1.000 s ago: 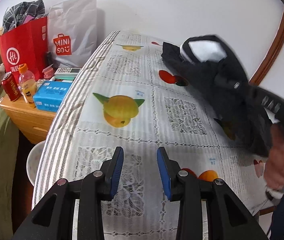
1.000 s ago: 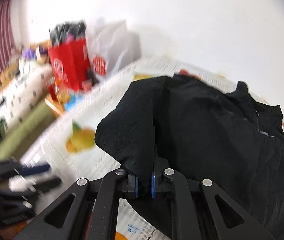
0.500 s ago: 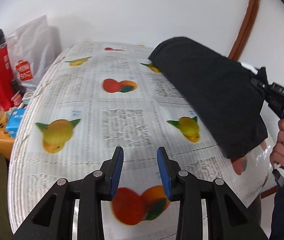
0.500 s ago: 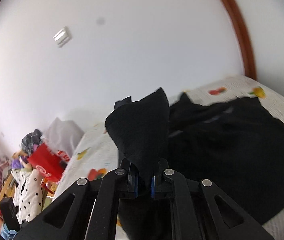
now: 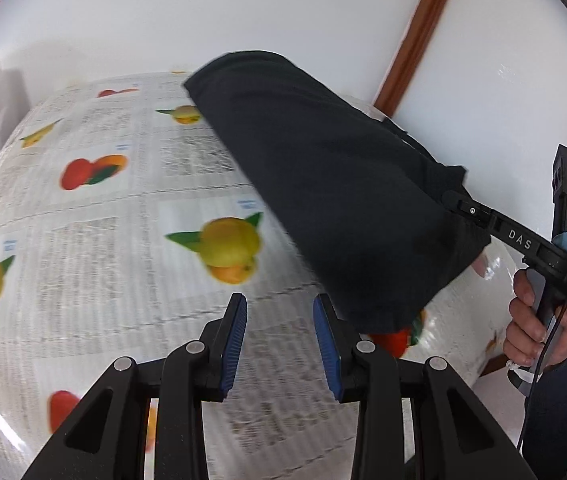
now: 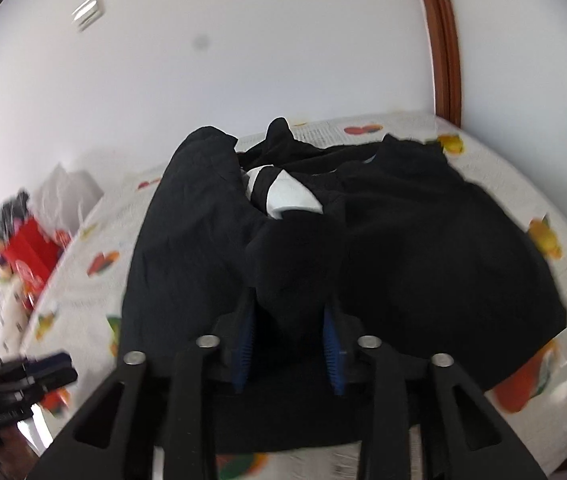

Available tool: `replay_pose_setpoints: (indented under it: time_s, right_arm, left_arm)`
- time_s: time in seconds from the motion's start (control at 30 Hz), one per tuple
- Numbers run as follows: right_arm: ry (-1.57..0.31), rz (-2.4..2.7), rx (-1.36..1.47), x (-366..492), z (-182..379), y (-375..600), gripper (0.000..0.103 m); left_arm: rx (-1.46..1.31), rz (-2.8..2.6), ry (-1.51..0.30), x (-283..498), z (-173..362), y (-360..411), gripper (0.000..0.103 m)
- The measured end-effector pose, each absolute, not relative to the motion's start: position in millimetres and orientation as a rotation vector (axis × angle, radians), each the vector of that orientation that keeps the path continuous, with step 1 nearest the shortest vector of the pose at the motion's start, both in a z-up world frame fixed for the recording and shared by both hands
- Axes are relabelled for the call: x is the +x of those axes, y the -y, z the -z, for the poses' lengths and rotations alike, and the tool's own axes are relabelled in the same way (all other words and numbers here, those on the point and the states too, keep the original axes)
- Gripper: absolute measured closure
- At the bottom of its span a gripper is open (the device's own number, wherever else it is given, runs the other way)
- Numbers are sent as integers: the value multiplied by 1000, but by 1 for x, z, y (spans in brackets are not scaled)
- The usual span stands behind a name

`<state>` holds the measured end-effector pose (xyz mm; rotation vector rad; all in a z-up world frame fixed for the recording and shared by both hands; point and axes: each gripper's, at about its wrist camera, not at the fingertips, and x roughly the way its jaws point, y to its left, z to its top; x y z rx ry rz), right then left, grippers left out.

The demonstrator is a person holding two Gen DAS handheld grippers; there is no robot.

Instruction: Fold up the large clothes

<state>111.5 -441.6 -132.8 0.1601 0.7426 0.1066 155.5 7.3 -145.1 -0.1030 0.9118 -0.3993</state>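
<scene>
White lining [image 6: 287, 196], right view only

A home room (fruit-print tablecloth [image 5: 95, 248], shopping bags [image 6: 31, 256], wooden door frame [image 6: 443, 40])

Both cameras look forward and down along their own grippers, close above the fruit-printed counter [image 5: 95, 240]. Both face the white wall [image 6: 243, 60]; they share the crumpled black garment [image 5: 343, 200] and the brown wooden trim [image 6: 443, 40].
</scene>
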Motion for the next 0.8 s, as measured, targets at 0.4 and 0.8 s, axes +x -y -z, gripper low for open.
replay_pose_setpoints:
  time_s: [0.4, 0.8]
  right_arm:
    - [-851, 65, 1, 96, 168, 516, 65]
    - [-908, 36, -31, 116, 194, 513, 101]
  left_arm:
    - [-63, 433, -935, 156, 160, 61, 61]
    - [-30, 327, -890, 168, 171, 64, 79]
